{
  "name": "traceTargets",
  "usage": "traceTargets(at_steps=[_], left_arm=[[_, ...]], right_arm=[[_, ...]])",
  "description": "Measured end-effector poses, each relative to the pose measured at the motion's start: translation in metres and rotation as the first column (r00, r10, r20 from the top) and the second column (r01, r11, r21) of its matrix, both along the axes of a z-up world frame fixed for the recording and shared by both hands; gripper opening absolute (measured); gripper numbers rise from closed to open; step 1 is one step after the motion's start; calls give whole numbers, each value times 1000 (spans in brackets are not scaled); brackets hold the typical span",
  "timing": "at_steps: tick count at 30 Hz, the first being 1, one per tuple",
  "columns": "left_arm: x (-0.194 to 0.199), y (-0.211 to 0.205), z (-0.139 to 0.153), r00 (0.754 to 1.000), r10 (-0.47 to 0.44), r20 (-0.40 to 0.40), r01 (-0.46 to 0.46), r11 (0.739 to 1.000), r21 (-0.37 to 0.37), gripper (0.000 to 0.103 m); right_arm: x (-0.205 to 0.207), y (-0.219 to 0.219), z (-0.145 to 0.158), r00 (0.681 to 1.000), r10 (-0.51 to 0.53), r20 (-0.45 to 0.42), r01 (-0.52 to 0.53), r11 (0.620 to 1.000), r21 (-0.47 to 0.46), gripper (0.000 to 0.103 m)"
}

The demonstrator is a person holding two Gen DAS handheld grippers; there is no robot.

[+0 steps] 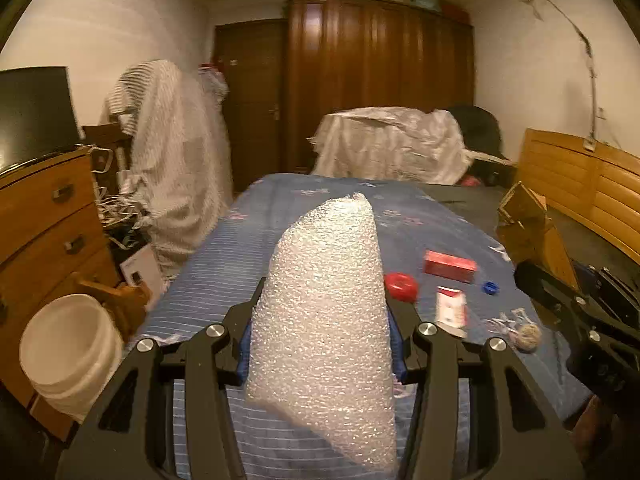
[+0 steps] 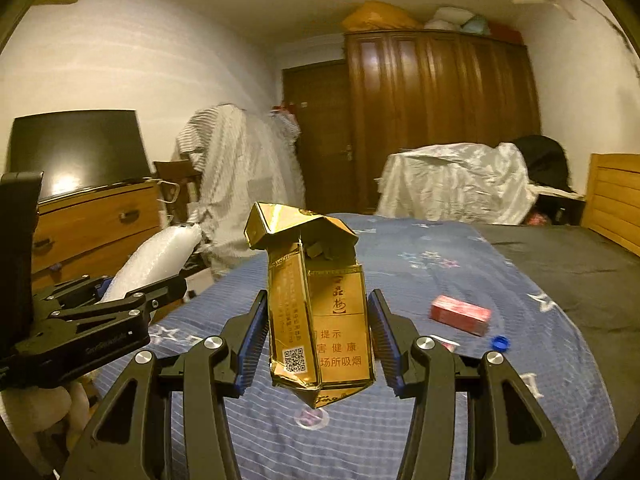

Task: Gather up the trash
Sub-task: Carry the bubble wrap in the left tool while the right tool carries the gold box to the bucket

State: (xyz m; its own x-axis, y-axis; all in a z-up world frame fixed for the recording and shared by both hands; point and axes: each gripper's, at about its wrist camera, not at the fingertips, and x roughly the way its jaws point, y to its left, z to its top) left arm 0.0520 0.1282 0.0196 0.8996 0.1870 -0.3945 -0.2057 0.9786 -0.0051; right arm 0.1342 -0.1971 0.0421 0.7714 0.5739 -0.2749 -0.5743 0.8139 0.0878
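Note:
My left gripper (image 1: 324, 300) is shut on a rolled sheet of white bubble wrap (image 1: 324, 248), which stands up between the fingers over the blue bedsheet (image 1: 224, 280). In the right wrist view my right gripper (image 2: 318, 294) is shut on a crumpled gold cigarette pack (image 2: 336, 320) with its lid torn open. The left gripper (image 2: 180, 276) with the bubble wrap (image 2: 160, 256) shows at the left of that view. More litter lies on the bed: a red box (image 1: 450, 266), a red ring (image 1: 401, 286), a blue bottle cap (image 1: 490, 288), a white-and-red pack (image 1: 452, 312) and a ball of twine (image 1: 528, 336).
A white bucket (image 1: 72, 356) stands on the floor left of the bed, beside a wooden drawer chest (image 1: 48, 216). An open cardboard box (image 1: 528, 232) sits on the bed's right side. Cloth-covered furniture (image 1: 172, 148) and a dark wardrobe (image 1: 380, 80) stand beyond.

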Motion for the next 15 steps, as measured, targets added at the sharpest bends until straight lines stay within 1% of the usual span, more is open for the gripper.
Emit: traceTargets(at_steps=[7, 11, 15], left_arm=[[-12, 63, 13, 992, 123, 13, -123, 992, -8, 48], [-23, 101, 19, 981, 191, 13, -191, 982, -9, 48], [-35, 133, 23, 967, 256, 12, -256, 967, -8, 48]], right_arm=[[4, 73, 17, 993, 116, 4, -116, 993, 2, 51], [4, 121, 24, 984, 180, -1, -180, 984, -1, 51], [2, 172, 33, 968, 252, 4, -252, 968, -14, 51]])
